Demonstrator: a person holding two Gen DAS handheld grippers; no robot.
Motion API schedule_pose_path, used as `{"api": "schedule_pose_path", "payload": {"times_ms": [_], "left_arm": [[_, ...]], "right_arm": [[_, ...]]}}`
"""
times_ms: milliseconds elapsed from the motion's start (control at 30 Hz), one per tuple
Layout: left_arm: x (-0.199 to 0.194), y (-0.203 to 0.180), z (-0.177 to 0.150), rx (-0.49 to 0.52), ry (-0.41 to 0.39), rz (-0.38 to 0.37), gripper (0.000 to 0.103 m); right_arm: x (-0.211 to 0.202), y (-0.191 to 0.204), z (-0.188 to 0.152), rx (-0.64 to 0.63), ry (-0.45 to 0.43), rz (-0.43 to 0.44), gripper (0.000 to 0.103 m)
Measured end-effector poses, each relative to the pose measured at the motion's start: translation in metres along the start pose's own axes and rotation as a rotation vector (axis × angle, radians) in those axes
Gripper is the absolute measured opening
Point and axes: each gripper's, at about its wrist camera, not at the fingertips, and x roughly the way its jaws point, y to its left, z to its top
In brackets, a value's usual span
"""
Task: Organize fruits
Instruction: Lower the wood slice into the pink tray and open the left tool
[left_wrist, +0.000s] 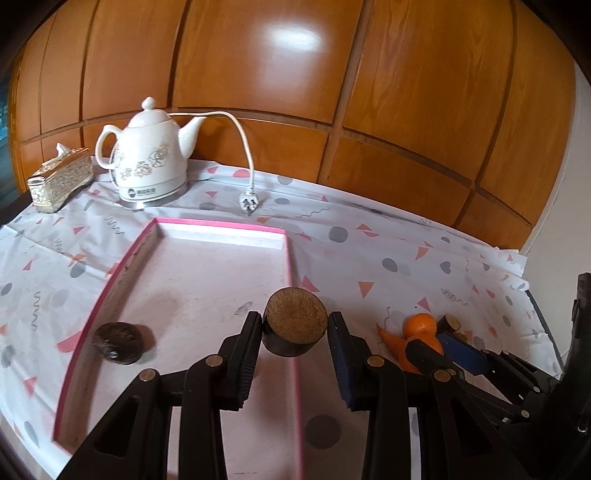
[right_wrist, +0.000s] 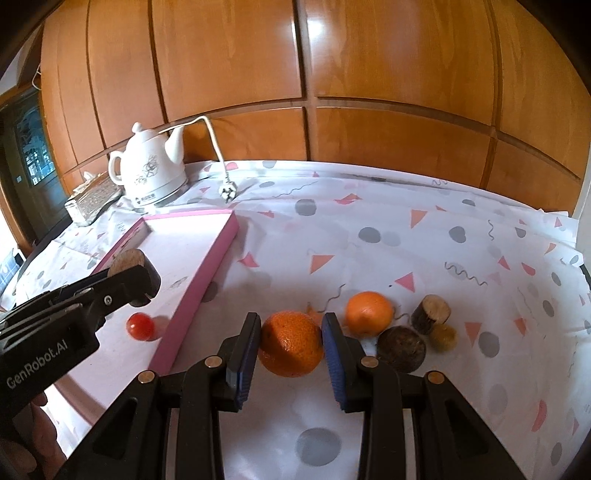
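Note:
My left gripper (left_wrist: 295, 332) is shut on a dark stub with a brown cut face (left_wrist: 295, 319), held above the right rim of the pink tray (left_wrist: 221, 225). It also shows in the right wrist view (right_wrist: 129, 273). A dark round fruit (left_wrist: 118, 343) lies inside the tray, and a red tomato (right_wrist: 140, 326) lies there too. My right gripper (right_wrist: 291, 339) is shut on an orange (right_wrist: 290, 343) just above the cloth. A second orange (right_wrist: 369, 314), a dark round fruit (right_wrist: 400, 349), another cut stub (right_wrist: 430, 314) and a small yellow-brown fruit (right_wrist: 443, 336) lie to its right.
A white electric kettle (left_wrist: 147, 158) with its cord and loose plug (left_wrist: 248, 201) stands at the back left beside a tissue box (left_wrist: 61, 181). A carrot (left_wrist: 389, 339) lies by the oranges. A wooden panelled wall (left_wrist: 332, 92) backs the patterned tablecloth (left_wrist: 406, 251).

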Motion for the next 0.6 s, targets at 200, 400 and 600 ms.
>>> {"api": "schedule_pose_path", "payload": {"times_ms": [200, 400, 600], "left_arm": [[-0.013, 0.019, -0.004, -0.011, -0.014, 0.021, 0.037], [-0.022, 0.039, -0.007, -0.016, -0.023, 0.06, 0.037], [-0.027, 0.062, -0.013, -0.04, -0.019, 0.099, 0.037]], "right_arm": [[-0.003, 0.014, -0.003, 0.001, 0.001, 0.017, 0.034], [-0.001, 0.032, -0.001, -0.015, 0.01, 0.049, 0.034], [-0.003, 0.05, -0.003, -0.042, 0.02, 0.097, 0.034]]}}
